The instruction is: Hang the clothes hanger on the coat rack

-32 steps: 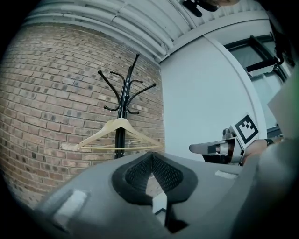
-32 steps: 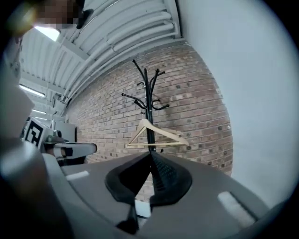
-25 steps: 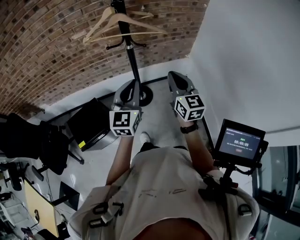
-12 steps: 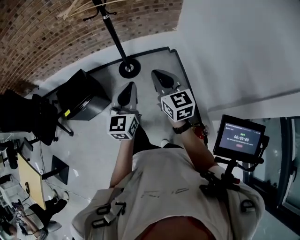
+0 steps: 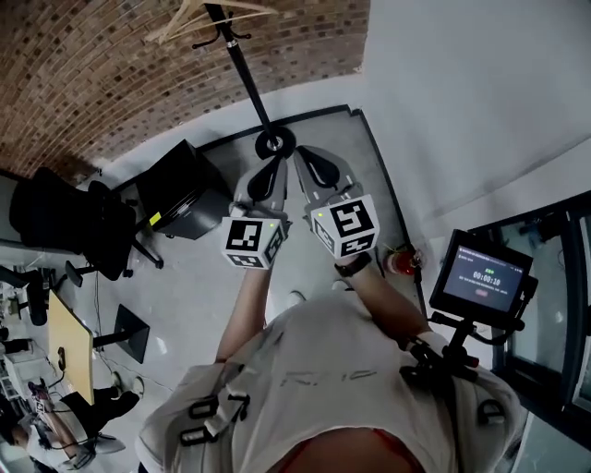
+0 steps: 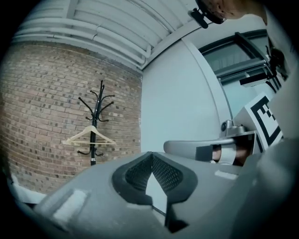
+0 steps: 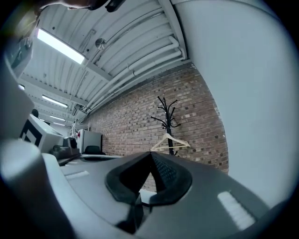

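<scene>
Jaws on both tools are sitting pressed together with nothing between them; the left gripper [image 5: 268, 177] and the right gripper [image 5: 312, 168] are being held out level, side by side and close to each other, in front of the person wearing a pale shirt [image 5: 323, 369]; both are pointing toward the coat rack [image 5: 245, 65], a thin black pole that is standing on a round base at the foot of the brick wall [image 5: 92, 83], near the corner where that wall is meeting a plain white wall [image 5: 462, 92]; the clothes hanger [image 5: 199, 14], pale and wooden, is hanging on the rack's upper part, below the top hooks, well apart from both grippers; in each gripper view it is showing beyond the closed tips, level and clear of the floor; a black cabinet [image 5: 180, 189] is standing left of the rack's base, with a dark office chair [image 5: 69, 222] further left; a small lit screen [image 5: 482, 277] is riding on a mount at the person's right.
</scene>
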`<state>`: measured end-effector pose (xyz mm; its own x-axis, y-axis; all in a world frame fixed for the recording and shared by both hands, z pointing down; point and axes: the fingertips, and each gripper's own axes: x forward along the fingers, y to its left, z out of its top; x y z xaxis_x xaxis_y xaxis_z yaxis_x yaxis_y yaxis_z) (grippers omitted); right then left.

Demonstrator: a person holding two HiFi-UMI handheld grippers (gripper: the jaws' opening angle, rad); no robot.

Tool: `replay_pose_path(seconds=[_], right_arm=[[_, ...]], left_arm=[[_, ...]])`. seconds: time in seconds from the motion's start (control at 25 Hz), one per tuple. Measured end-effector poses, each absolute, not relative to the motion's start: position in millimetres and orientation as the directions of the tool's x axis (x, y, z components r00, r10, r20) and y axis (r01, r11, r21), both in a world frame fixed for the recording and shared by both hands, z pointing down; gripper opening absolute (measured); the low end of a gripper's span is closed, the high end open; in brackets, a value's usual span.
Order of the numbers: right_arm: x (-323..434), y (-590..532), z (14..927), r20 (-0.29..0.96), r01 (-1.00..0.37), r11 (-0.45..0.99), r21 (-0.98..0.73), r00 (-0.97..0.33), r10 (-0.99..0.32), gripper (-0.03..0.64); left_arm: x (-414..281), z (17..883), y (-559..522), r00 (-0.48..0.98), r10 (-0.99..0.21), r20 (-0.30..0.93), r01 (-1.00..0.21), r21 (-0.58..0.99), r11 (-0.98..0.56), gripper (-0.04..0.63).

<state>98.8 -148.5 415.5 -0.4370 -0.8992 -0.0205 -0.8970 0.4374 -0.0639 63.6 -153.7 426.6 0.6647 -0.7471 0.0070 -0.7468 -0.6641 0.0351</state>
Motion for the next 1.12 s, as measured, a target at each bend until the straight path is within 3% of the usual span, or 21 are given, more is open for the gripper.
replay_pose_path(seconds=[0.28, 0.56, 0.76, 1.12], right_arm=[[113, -153, 426, 0.028, -0.91, 0.406, -0.084, -0.409, -0.912, 0.0], [102, -146, 425, 0.042, -0.919, 0.392, -0.05, -0.394, -0.918, 0.0], [56, -126, 424, 0.052, -0.921, 0.39, -0.002, -0.389, -0.92, 0.0], [8, -125, 440, 0.096, -0.902, 0.431, -0.008, -0.43, -0.898, 0.0]], left_arm=[[31, 427, -159, 0.581, -0.814, 0.014, -0.812, 0.086, -0.578, 0.0], [25, 406, -145, 0.572, -0.82, -0.04, -0.819, -0.088, -0.567, 0.0], [-30, 413, -127, 0.557, -0.829, -0.052, -0.831, -0.028, -0.556, 0.0], [-68, 434, -125, 0.56, -0.828, -0.028, -0.828, 0.03, -0.56, 0.0]])
